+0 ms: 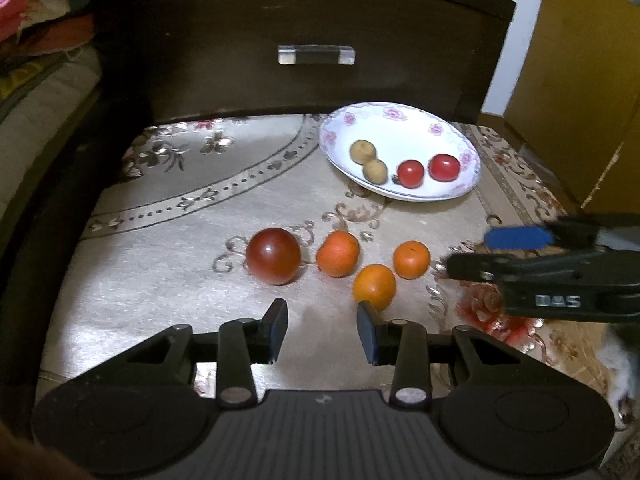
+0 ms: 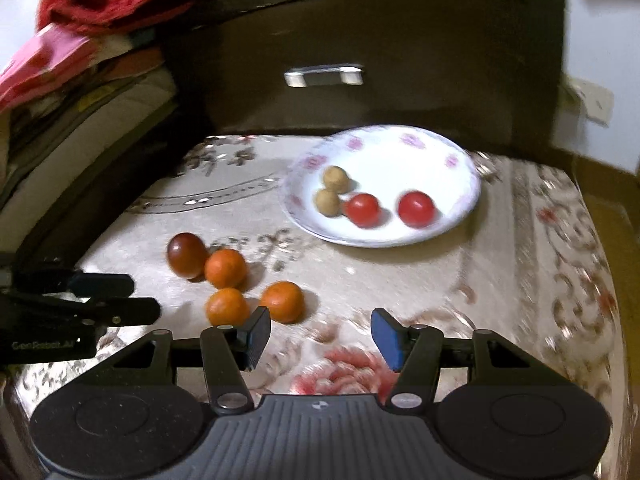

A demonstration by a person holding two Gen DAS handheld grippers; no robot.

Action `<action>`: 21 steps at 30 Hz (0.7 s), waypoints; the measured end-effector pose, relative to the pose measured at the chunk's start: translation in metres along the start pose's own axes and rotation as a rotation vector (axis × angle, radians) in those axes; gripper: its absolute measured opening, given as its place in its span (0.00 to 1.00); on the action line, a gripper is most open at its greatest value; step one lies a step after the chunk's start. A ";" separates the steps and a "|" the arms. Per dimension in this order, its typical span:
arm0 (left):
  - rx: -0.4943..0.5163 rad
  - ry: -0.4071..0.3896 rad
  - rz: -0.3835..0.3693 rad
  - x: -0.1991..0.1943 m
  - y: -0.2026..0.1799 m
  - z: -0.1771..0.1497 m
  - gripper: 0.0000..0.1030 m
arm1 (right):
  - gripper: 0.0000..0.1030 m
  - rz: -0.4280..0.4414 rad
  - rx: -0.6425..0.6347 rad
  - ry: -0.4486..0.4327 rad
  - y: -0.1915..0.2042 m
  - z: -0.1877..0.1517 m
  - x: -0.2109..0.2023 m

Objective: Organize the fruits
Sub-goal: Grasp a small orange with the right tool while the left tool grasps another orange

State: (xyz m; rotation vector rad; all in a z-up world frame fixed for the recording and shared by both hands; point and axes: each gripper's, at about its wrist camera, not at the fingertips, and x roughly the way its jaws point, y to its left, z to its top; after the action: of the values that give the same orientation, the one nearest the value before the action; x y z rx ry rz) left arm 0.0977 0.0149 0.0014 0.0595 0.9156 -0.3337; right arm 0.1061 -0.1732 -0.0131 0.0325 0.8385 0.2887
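Observation:
A white flowered plate (image 1: 400, 128) (image 2: 400, 156) holds two small tan fruits (image 1: 363, 150) (image 2: 335, 178) and two red cherry tomatoes (image 1: 410, 173) (image 2: 362, 209). On the cloth in front lie a dark red tomato (image 1: 273, 256) (image 2: 186, 255) and three oranges (image 1: 338, 253) (image 2: 225, 268). My left gripper (image 1: 323, 330) is open and empty, just short of the nearest orange (image 1: 374, 286). My right gripper (image 2: 319, 338) is open and empty, right of the oranges; it also shows in the left wrist view (image 1: 472, 252).
A dark wooden headboard with a clear handle (image 1: 316, 55) stands behind the plate. Folded bedding (image 2: 80, 72) is piled at the left. A yellow cardboard box (image 1: 576, 80) stands at the right. The patterned cloth (image 1: 180, 240) covers the surface.

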 end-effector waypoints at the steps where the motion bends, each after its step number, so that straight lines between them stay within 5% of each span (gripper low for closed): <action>1: 0.006 0.003 -0.006 0.000 -0.001 -0.001 0.42 | 0.52 -0.005 -0.032 -0.006 0.005 0.002 0.003; 9: 0.067 0.014 -0.043 0.008 -0.015 -0.003 0.42 | 0.50 -0.031 -0.157 0.032 0.015 0.005 0.036; 15: 0.071 0.009 -0.059 0.022 -0.021 0.002 0.42 | 0.33 0.030 -0.158 0.035 0.017 0.010 0.045; 16: 0.072 0.009 -0.057 0.025 -0.021 0.002 0.42 | 0.24 0.037 -0.157 0.046 0.017 0.010 0.047; 21: 0.084 0.007 -0.064 0.037 -0.026 0.003 0.42 | 0.24 0.025 -0.120 0.070 0.009 0.013 0.045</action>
State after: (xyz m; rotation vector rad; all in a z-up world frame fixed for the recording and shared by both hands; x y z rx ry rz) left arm 0.1126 -0.0202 -0.0233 0.1088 0.9111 -0.4318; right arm 0.1419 -0.1520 -0.0362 -0.0796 0.8896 0.3650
